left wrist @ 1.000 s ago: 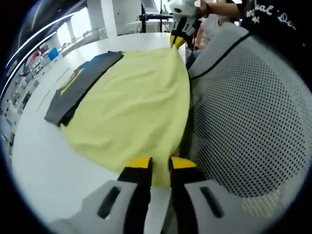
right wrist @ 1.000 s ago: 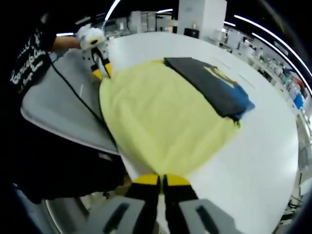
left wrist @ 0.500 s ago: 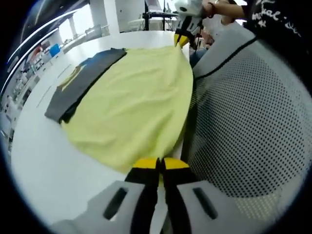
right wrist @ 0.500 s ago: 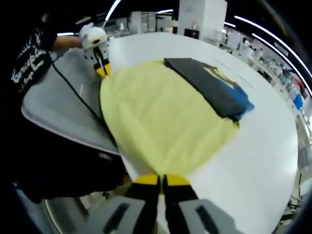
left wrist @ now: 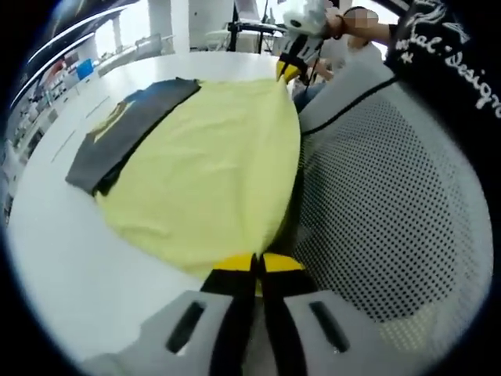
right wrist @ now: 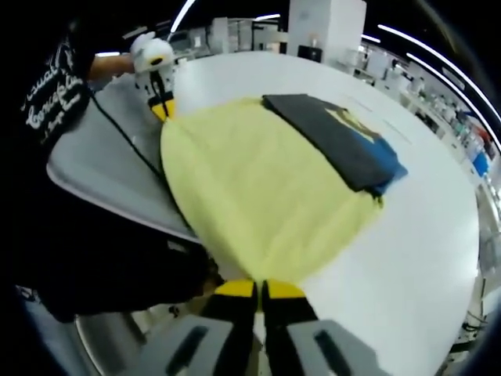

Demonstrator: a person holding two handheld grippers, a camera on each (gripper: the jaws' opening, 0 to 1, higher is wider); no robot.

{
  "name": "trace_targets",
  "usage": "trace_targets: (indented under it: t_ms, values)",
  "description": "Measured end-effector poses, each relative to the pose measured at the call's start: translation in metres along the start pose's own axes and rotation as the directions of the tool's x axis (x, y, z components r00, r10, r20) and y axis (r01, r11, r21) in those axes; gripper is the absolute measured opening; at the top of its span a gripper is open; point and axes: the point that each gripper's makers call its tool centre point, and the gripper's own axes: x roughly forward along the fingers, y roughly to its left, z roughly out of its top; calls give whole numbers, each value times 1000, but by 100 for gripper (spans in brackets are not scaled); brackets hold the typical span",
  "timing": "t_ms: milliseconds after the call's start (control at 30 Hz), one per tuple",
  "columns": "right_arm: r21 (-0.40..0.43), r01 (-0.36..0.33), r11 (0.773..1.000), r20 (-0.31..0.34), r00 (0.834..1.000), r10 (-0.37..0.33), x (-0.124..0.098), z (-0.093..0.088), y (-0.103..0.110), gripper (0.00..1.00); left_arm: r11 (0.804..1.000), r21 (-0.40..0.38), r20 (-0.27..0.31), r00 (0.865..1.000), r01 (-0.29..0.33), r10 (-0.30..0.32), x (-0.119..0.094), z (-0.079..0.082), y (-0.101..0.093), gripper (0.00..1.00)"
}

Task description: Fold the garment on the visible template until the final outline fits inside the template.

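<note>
Yellow garment [left wrist: 210, 164], soft and limp, is pinched at its near-edge corners by clenched left gripper [left wrist: 255, 266] and right gripper [right wrist: 259, 289] over white bench [right wrist: 415, 235].

A round white table [left wrist: 55, 258] sits beside a grey mesh chair back [left wrist: 383, 204]. A person in a black printed shirt [right wrist: 43, 102] stands behind it (lettering unreadable). Shelving and ceiling light strips [right wrist: 407, 39] line the background.

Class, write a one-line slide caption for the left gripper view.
Left claw shut on the near edge of the yellow garment spread across the white table, beside a dark folded garment.
</note>
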Motion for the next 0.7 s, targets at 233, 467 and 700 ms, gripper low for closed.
trace_targets:
  t_ms: [233, 467, 700]
  values:
    - [-13, -42, 999, -21, 999, 42, -9, -4, 12, 0, 998, -3, -17, 998, 55, -55, -10, 5, -16, 0]
    - [-31, 17, 999, 7, 1000, -17, -22, 11, -6, 0, 1000, -19, 38, 999, 20, -20, -31, 24, 0, 0]
    - [-69, 86, 994, 56, 995, -82, -37, 38, -31, 0, 998, -4, 108, 992, -66, 66, -54, 45, 38, 0]
